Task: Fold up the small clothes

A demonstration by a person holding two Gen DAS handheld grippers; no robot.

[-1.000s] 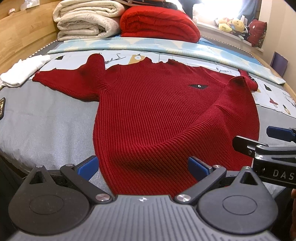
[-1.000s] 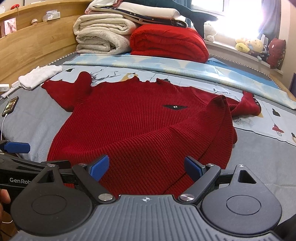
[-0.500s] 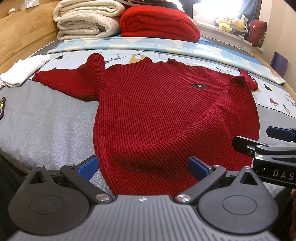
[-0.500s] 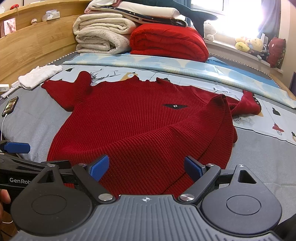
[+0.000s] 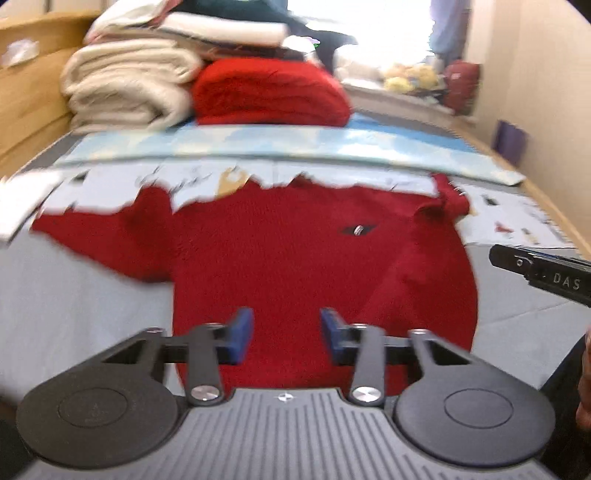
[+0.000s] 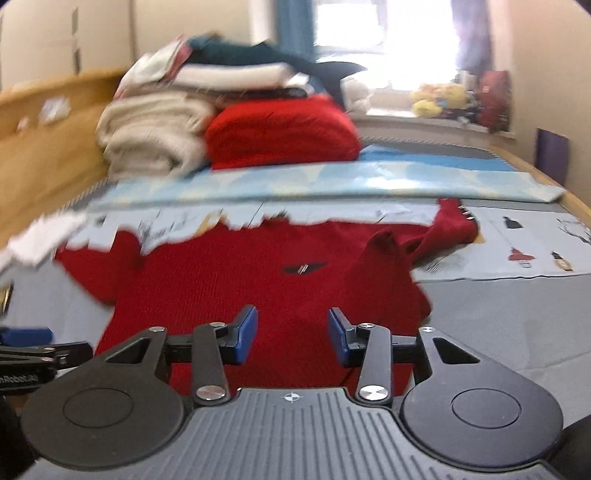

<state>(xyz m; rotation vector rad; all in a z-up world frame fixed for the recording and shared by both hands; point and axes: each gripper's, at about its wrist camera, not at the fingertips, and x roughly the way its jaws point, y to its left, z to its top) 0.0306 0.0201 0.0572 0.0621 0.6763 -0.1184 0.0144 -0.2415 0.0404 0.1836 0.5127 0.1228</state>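
We see a bed (image 6: 498, 314) covered in a grey sheet, with a pale blue printed cloth (image 6: 332, 181) laid across its far part. A curved wooden bed frame (image 6: 48, 147) runs along the left side. Against it we find a stack of folded cream blankets (image 6: 151, 136), and just beside them a folded red blanket (image 6: 280, 133). Behind lies a bright window (image 6: 384, 40), overexposed, flanked by a blue curtain (image 6: 295, 26). On the window sill (image 6: 424, 122) we note yellow soft toys (image 6: 439, 99), blurred. Cream walls (image 5: 546, 92) close the room on the right
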